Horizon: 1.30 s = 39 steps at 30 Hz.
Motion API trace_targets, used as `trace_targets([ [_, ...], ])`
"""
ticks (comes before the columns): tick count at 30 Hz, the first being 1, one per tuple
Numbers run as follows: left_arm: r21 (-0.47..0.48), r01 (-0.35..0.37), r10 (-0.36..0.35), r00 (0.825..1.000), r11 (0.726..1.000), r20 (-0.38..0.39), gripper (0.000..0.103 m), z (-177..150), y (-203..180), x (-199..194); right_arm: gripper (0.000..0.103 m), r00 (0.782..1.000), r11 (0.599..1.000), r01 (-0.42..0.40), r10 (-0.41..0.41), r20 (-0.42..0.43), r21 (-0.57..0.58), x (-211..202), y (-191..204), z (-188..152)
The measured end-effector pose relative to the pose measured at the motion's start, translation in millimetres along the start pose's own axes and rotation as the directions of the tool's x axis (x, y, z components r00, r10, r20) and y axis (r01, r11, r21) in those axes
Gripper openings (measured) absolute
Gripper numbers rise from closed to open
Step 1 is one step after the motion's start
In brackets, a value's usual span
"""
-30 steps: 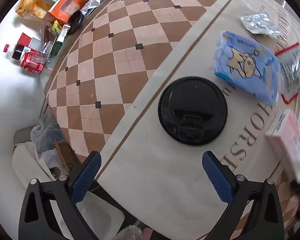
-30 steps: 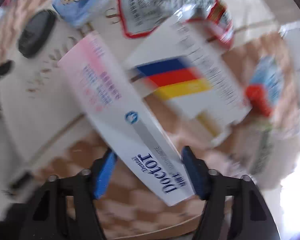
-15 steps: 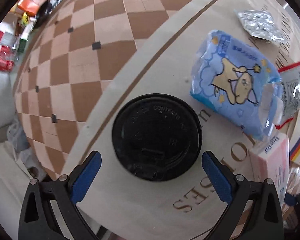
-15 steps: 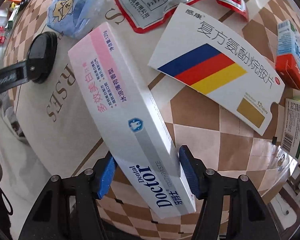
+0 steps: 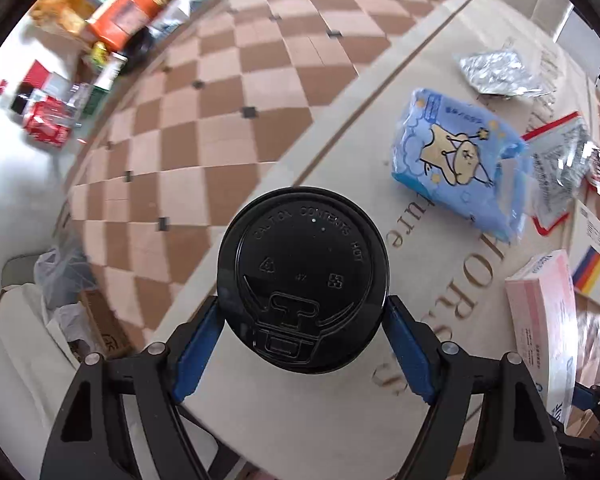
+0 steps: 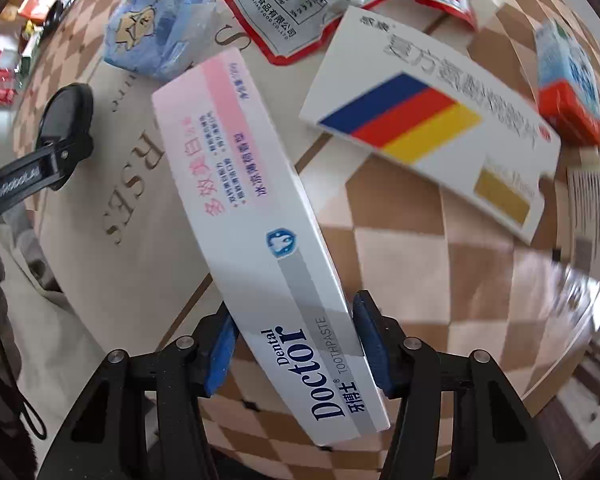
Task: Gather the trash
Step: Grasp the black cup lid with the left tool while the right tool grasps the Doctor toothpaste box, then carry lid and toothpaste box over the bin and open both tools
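Trash in hand comes first: a black cup lid (image 5: 303, 278) is held between the blue pads of the left gripper (image 5: 303, 340), whose jaws have just been closing and now press on the lid's rim from both sides, above the pale table (image 5: 300, 412). A white and pink toothpaste box (image 6: 260, 224) is clamped across its width near one end by the right gripper (image 6: 292, 344); its jaws have also just been closing, with the box between them. The box's far end is seen over the table, tilted.

The step in hand is judged to be lifting both pieces clear. It is best done with both grips kept firm and the lid kept level, since only its thin rim is pinched; the long box could swing, so a slow lift is advised.

Left lying on the table are counted one blue cartoon packet (image 5: 456, 160), one crumpled silver wrapper (image 5: 496, 72), one red-edged foil bag (image 6: 320, 4), one flat medicine box (image 6: 428, 128) with blue, red and yellow stripes, and one small orange carton (image 6: 568, 88).
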<state>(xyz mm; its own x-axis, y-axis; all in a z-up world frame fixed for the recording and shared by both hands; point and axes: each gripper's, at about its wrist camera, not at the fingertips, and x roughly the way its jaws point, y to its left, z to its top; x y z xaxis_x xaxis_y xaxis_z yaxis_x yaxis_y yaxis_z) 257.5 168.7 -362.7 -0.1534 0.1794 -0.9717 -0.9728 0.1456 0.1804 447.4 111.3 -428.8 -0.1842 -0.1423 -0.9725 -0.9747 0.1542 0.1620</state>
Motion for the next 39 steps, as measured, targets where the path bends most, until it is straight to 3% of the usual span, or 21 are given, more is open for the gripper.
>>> trace_targets([
  [8,-0.002,0.02,-0.02,0.991,1.0,0.131,0.079,-64,14,-54,0.054,0.991,0.989,-0.087,0.074,0.11,0.121,-14,16,-63],
  [13,-0.014,0.068,-0.065,0.983,0.998,0.173,0.076,-94,54,-67,0.053,0.978,0.979,-0.136,0.108,0.178,0.154,-27,39,-109],
  [19,-0.034,0.156,-0.147,0.972,0.987,0.183,0.076,-153,99,-77,0.051,0.964,0.976,-0.167,0.133,0.231,0.137,-39,90,-170],
  [23,-0.059,0.231,-0.221,0.965,0.971,0.144,0.076,-197,127,-68,0.05,0.96,0.976,-0.184,0.151,0.236,0.121,-26,121,-214],
  [30,-0.146,0.254,-0.26,0.966,0.956,-0.017,0.076,-270,175,1,0.05,0.961,0.959,-0.26,0.245,0.13,0.111,54,181,-279],
  [36,-0.216,0.252,-0.288,0.946,0.943,-0.151,0.076,-292,182,105,0.049,0.97,0.966,-0.24,0.243,-0.014,0.099,161,204,-300],
  [39,-0.248,0.271,-0.324,0.923,0.93,-0.207,0.076,-289,173,167,0.049,0.975,0.971,-0.211,0.218,-0.051,0.114,220,195,-293],
])
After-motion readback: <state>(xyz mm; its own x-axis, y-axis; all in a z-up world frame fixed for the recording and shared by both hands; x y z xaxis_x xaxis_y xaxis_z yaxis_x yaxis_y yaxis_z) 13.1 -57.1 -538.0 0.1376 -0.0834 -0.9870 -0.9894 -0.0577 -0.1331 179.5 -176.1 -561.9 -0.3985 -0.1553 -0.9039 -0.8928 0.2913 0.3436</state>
